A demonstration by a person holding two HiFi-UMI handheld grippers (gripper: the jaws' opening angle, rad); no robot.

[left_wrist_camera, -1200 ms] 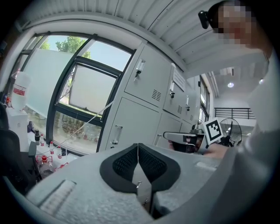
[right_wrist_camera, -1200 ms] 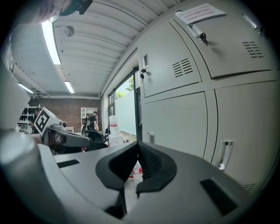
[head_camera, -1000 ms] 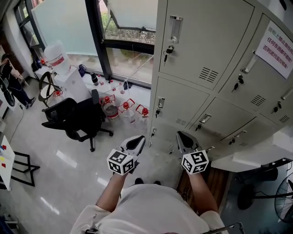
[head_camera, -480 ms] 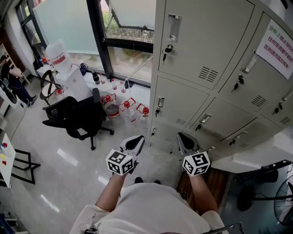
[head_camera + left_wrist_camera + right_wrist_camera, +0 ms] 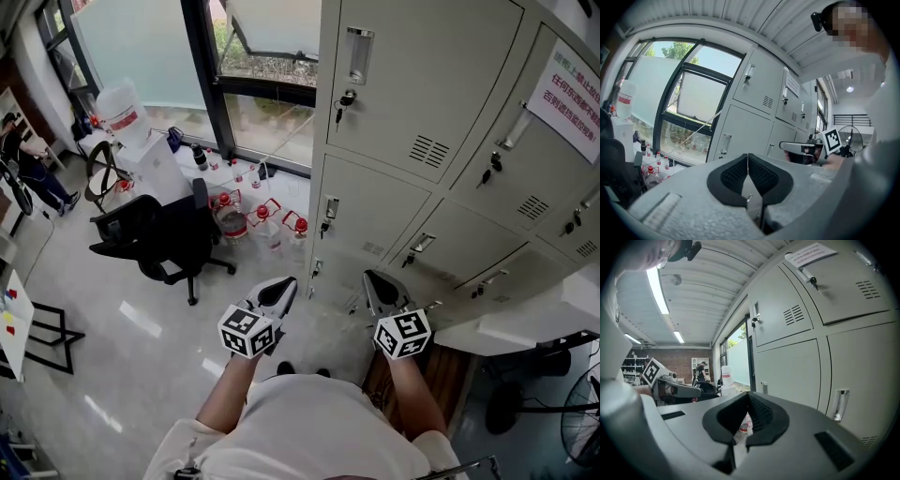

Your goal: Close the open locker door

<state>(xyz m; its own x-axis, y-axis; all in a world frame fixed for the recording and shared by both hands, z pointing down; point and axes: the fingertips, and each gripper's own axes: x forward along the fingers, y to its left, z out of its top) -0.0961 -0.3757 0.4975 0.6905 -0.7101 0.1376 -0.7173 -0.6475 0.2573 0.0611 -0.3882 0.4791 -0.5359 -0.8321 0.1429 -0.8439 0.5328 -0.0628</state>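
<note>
A bank of grey metal lockers (image 5: pixel 422 159) fills the right of the head view. Every door I can see lies flush, from the top left door (image 5: pixel 412 75) with its key (image 5: pixel 345 98) down to the middle door (image 5: pixel 370 211); none stands visibly ajar. My left gripper (image 5: pixel 284 289) and right gripper (image 5: pixel 372 281) hover side by side just short of the bottom lockers, both shut and empty. In the left gripper view the shut jaws (image 5: pixel 748 154) face the lockers (image 5: pixel 754 117). In the right gripper view the jaws (image 5: pixel 749 394) are shut beside the locker doors (image 5: pixel 792 362).
A black office chair (image 5: pixel 159 239) stands on the tiled floor to the left. Red-capped water bottles (image 5: pixel 258 220) and a large water jug (image 5: pixel 120 112) sit by the window (image 5: pixel 262 56). A person (image 5: pixel 23 159) stands at far left; a fan (image 5: pixel 581 412) at lower right.
The head camera has shifted slightly. Both grippers stay where they were, still shut.
</note>
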